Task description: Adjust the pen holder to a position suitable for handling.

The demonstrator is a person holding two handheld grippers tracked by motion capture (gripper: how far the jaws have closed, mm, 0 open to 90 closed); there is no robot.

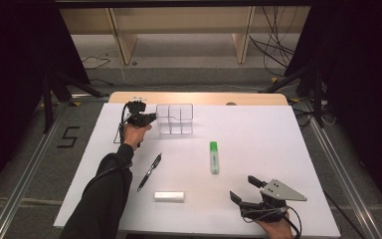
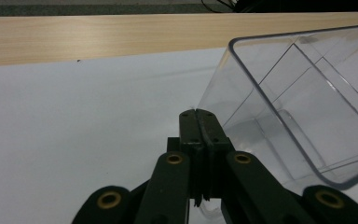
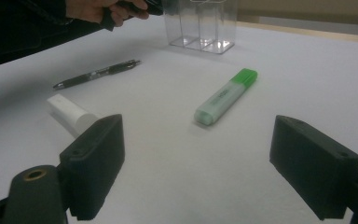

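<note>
The clear organizer [image 2: 303,107] sits tilted just right of the left claw [image 2: 199,114], whose jaws are pinched tight on its near wall

Organizer [image 2: 307,107]: clear, glossy plastic, smooth walls. Bench [image 1: 258,144]: matt white sheet over pale wood grain at its 12 o'clock edge. Left gripper [image 2: 198,114]: matt black plastic jaws. Highlighter [image 3: 224,95]: satin green plastic.
</note>
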